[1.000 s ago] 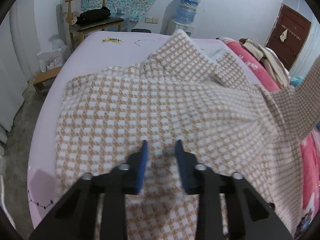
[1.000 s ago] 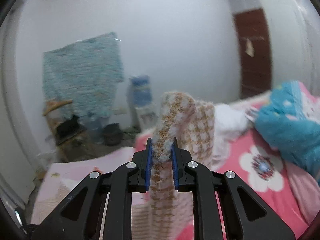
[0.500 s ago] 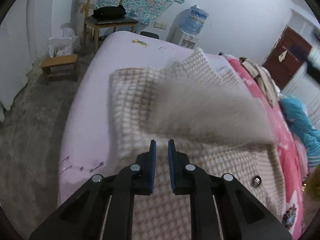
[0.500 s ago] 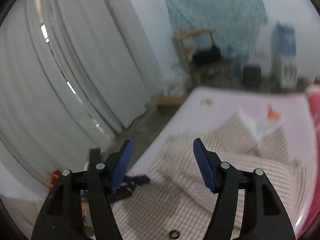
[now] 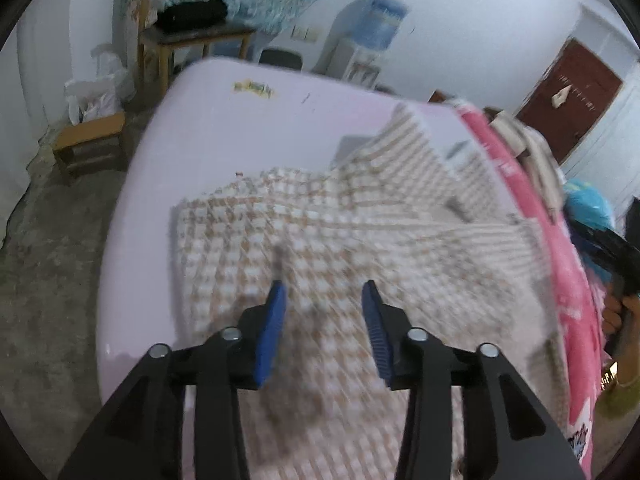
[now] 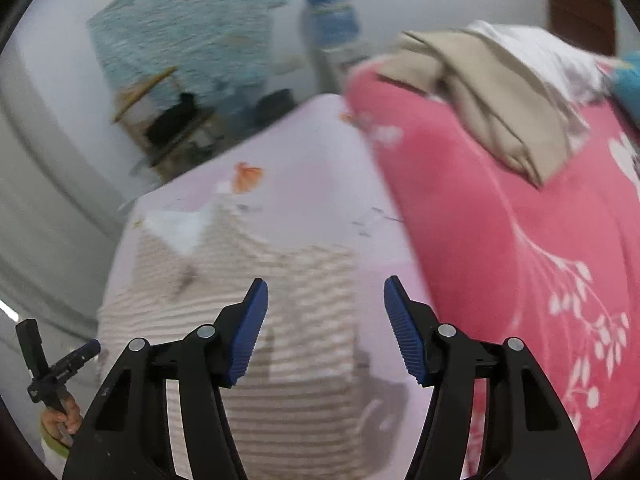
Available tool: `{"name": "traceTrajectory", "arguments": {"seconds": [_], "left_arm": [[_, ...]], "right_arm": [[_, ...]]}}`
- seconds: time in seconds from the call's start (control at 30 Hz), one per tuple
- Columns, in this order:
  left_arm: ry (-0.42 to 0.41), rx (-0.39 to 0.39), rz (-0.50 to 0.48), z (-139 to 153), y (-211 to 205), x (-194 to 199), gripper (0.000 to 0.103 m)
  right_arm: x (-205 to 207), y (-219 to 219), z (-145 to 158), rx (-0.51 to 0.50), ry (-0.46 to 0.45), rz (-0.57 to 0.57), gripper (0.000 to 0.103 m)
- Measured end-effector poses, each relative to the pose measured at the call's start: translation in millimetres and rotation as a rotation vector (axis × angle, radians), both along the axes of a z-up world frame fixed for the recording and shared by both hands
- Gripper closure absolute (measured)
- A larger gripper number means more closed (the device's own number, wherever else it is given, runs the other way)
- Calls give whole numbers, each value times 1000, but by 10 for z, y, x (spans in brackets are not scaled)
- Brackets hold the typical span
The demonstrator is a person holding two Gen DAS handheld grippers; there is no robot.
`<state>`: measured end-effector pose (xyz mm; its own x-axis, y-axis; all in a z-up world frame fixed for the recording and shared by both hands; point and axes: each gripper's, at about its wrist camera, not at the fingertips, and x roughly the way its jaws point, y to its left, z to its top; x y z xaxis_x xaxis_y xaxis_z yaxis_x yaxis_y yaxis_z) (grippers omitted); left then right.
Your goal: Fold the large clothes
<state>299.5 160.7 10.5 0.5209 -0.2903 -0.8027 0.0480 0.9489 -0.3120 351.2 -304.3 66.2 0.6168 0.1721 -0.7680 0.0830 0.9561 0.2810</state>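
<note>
A beige-and-white checked garment point(image 5: 360, 248) lies folded over on the pale lilac bed point(image 5: 240, 128). My left gripper point(image 5: 324, 304) hangs just above its near part. Its jaws are opening, and the blue pads stand apart without pressing on the cloth, which is blurred beneath them. My right gripper point(image 6: 326, 312) is open with nothing between its pads, over the garment point(image 6: 192, 300) near its right edge. In the right wrist view the garment's pale lining shows at its far corner. A hand point(image 6: 60, 416) at the lower left holds the other tool.
A pink floral blanket point(image 6: 500, 240) runs along the bed's right side with a heap of beige clothes point(image 6: 500, 112) on it. Beyond the bed stand a wooden chair point(image 5: 180, 36), a low stool point(image 5: 88, 140), a water dispenser point(image 5: 380, 24) and a brown door point(image 5: 572, 92).
My right gripper let go of the raised cloth, opened and came down over the bed. The folded-over part now lies flat. My left gripper went from nearly shut to open.
</note>
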Motion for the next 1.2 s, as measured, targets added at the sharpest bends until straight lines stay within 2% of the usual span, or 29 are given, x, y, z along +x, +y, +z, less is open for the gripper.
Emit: {"name": "traceTrajectory", "arguments": {"seconds": [0.07,0.2,0.27,0.33,0.4,0.47,0.57,0.63,0.7,0.77,0.8,0.83,0.9,0.97,1.1,1.2], "left_arm": [[43,4,5,-116,-21,121,59],[40,-1,20,-182,-50,212,59],[28,5,27,-180,-75,216,66],[5,23,29,-158,-74,219,93],[-25,28,23,-54,-83,191,95],[-124,42,20,216,-115,93,95],[-217,61,24,488,-123,-8,95],[-225,93,39,479,-99,-18,95],[-184,120,57,311,-54,0,95],[-145,100,72,155,18,-17,95],[-133,91,82,86,54,-43,95],[-136,81,90,65,79,-74,95],[-164,81,97,96,87,-153,95],[-173,87,107,103,81,-179,95],[-129,116,104,-88,71,-92,94],[-139,105,125,-31,128,-151,89]], "right_arm": [[-49,-95,-100,15,13,-12,45],[63,-121,-362,24,53,-1,46],[71,-97,-398,35,61,4,47],[118,-56,-414,36,60,9,52],[127,-26,-423,35,54,15,54],[136,27,-405,34,49,29,56],[104,93,-371,25,42,55,56],[115,175,-395,-2,43,84,56],[137,286,-457,-50,55,117,56],[166,374,-532,-99,73,143,65],[176,402,-558,-103,77,156,75],[180,432,-565,-116,74,163,79],[167,499,-525,-145,50,176,83],[165,551,-534,-175,43,180,82],[184,571,-654,-222,36,183,64],[147,477,-570,-199,24,165,57]]}}
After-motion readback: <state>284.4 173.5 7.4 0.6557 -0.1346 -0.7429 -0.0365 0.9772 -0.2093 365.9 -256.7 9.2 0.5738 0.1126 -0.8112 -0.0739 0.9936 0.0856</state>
